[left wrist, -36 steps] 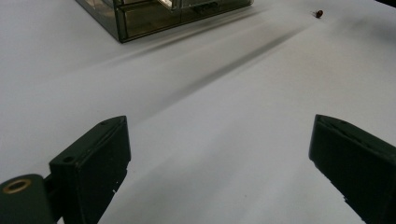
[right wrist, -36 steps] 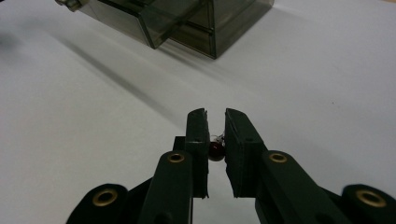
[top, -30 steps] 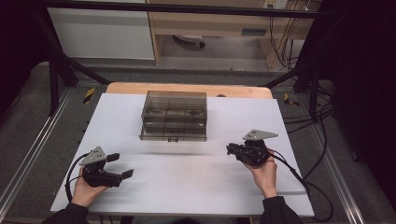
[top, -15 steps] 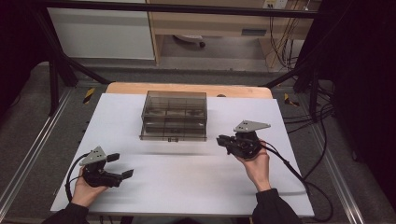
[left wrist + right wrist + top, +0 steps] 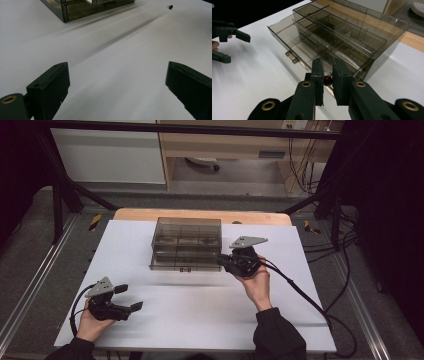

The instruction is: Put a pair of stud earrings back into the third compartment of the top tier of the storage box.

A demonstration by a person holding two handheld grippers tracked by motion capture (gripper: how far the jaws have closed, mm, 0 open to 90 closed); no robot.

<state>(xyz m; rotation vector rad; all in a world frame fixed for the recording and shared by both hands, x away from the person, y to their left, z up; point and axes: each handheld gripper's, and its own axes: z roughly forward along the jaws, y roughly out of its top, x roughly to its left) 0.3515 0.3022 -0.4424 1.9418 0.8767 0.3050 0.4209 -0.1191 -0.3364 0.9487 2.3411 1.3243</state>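
Drawers, smoky and see-through, make up the small cabinet (image 5: 186, 243) we see toward twelve o'clock on the white table (image 5: 200, 310), just short of its far edge. Our right gripper (image 5: 222, 261) sits at the cabinet's four o'clock corner, beside its front face. From the right gripper view its jaws stand narrow with a slim gap, and a small dark red bead (image 5: 327, 80) shows between them; we cannot tell whether the pads press on it. Our left gripper (image 5: 131, 299) rests low at seven o'clock, well apart from the cabinet, jaws spread wide with only bare table between them.
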